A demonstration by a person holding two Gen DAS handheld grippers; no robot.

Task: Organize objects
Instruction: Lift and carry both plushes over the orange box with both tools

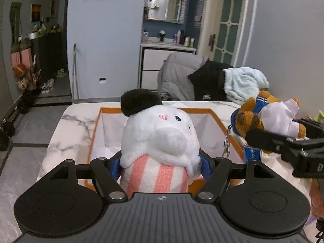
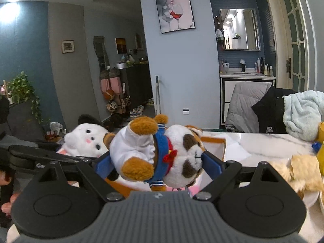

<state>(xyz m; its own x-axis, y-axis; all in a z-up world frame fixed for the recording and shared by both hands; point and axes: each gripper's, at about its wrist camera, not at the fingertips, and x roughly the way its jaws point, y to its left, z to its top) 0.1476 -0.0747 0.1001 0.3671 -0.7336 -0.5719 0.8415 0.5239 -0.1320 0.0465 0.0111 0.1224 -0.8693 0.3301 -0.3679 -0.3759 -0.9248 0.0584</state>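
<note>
Left gripper (image 1: 160, 167) clamped on white plush (image 1: 160, 139), held above orange-rimmed box (image 1: 219, 119) on marble table (image 1: 70, 125); right gripper (image 2: 159, 162) clamped on brown dog plush (image 2: 160, 151), beside box

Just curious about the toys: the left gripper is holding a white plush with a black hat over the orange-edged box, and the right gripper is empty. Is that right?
Not quite. The right gripper is not empty: the right wrist view shows its blue fingers closed on a brown and white plush dog. The rest stands: the left gripper holds the white plush over the orange-edged box.
</note>
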